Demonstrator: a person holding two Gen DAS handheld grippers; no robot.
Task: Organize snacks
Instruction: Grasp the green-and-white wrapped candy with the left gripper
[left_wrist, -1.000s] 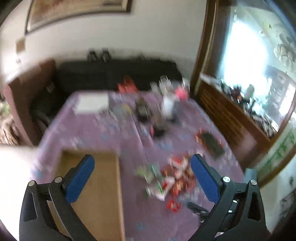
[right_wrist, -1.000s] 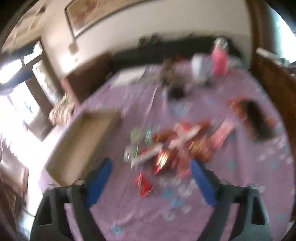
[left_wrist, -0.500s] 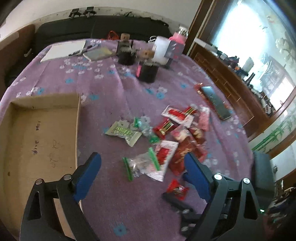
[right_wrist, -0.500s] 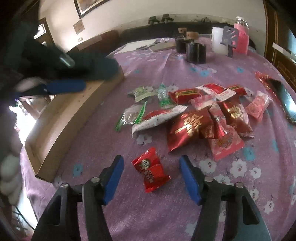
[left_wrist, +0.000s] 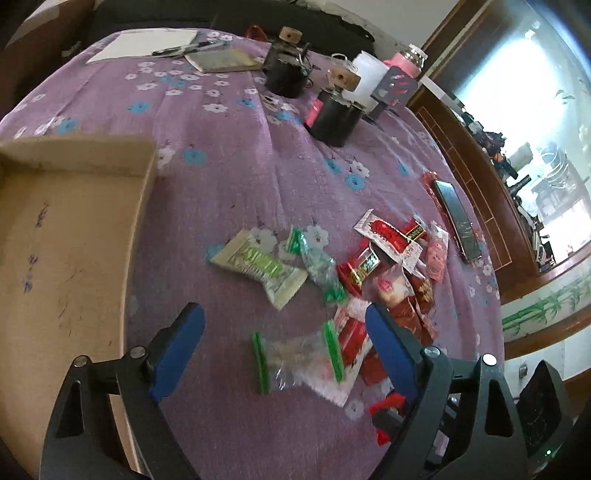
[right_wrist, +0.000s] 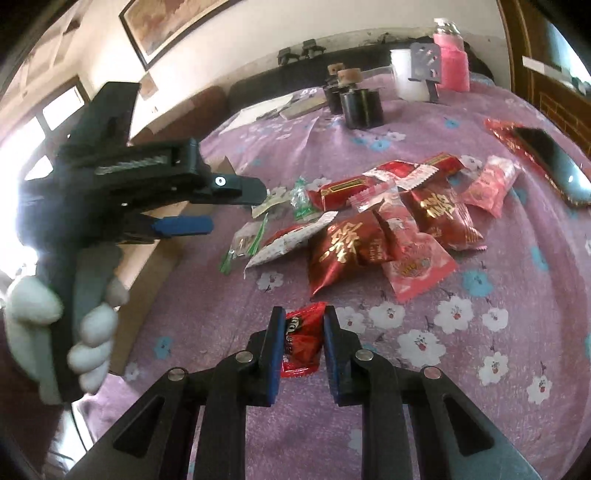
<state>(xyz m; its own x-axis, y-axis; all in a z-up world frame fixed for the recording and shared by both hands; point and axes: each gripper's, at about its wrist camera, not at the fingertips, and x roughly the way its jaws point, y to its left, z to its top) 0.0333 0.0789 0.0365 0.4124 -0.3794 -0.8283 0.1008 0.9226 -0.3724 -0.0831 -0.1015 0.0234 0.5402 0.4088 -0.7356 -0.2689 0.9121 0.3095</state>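
We see a table under a purple flowered cloth, with a shallow cardboard box at its left side and a loose heap of snack packets near the middle. The box looks empty in the part we can see; nothing lies on its bare floor. Farther back stand dark jars, a white tub and a pink bottle, well apart from the snacks.

The left gripper hangs above the cloth between box and heap, its blue fingers spread wide with nothing between them; a clear packet with green ends lies below that gap.

The right gripper is nearest the task's thing. A small red packet sits directly between its blue fingers, apart from the heap and on its near side. The packet's long axis runs roughly along the fingers, pointing away from the camera. The fingers have drawn in to the packet's sides, though we cannot tell whether they are gripping it yet.

We judge the box lies to the left of this packet, beyond the left gripper, so the carry would go leftward.
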